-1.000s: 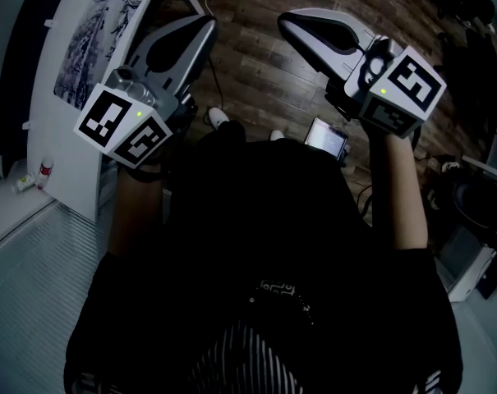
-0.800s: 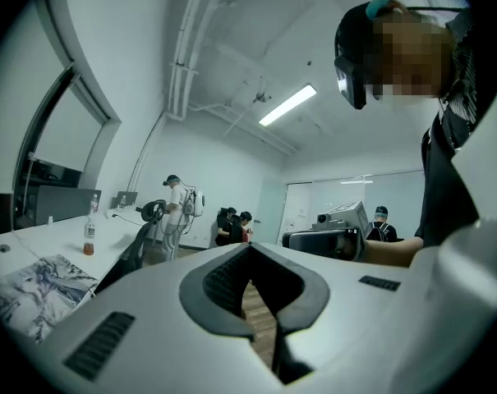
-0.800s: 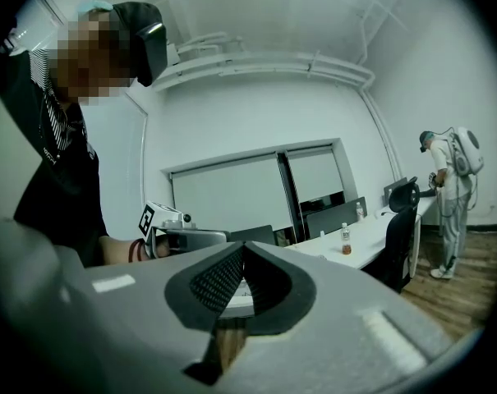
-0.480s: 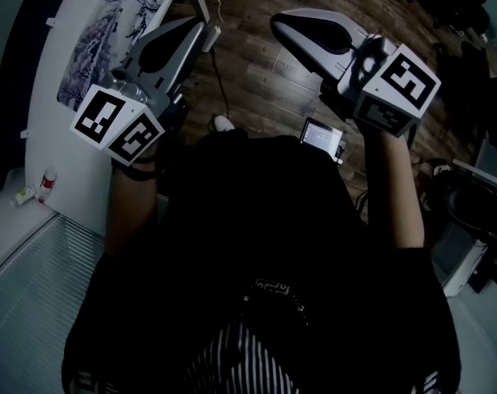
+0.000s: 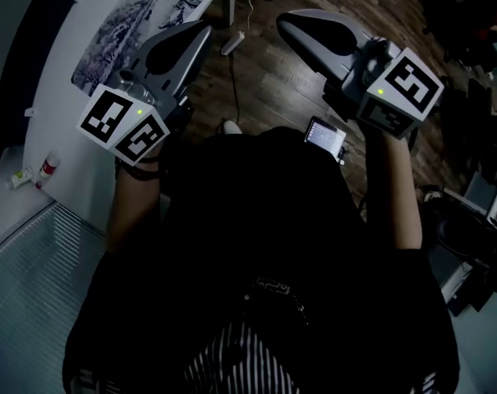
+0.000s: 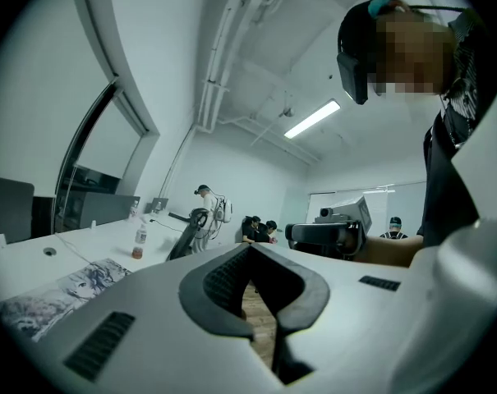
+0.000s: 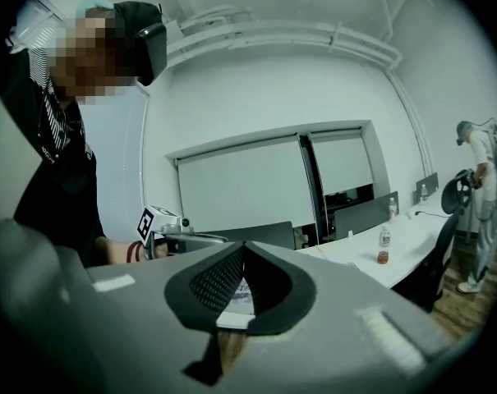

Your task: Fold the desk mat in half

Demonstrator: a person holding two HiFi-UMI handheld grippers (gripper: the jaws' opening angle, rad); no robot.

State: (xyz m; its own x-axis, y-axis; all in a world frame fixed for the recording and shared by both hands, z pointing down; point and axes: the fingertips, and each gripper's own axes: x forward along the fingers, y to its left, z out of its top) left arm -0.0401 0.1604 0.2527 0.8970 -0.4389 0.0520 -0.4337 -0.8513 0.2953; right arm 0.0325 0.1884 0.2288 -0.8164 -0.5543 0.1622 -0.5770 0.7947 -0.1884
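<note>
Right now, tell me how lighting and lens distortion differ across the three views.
Head view: dim and underexposed, the person's dark shirt nearly featureless, though the desk mat print stays legible. Left gripper view: bright, strong fisheye with black corners, glare off the ceiling light. Right gripper view: evenly lit, the fisheye bowing the window frame.

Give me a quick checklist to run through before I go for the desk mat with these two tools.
1. Left tool empty: ok, jaws together, nothing between them.
2. Right tool empty: ok, jaws together, nothing between them.
3. Jaws open for a grasp: not ok, both are shut.
4. Blue-and-white printed desk mat lying unfolded on the long white desk: ok in the part that shows.
5. Tools at the mat's edge: not ok, both are held in the air, apart from the mat.
6. Mat free of clutter: cannot tell, its far end runs out of frame.
</note>
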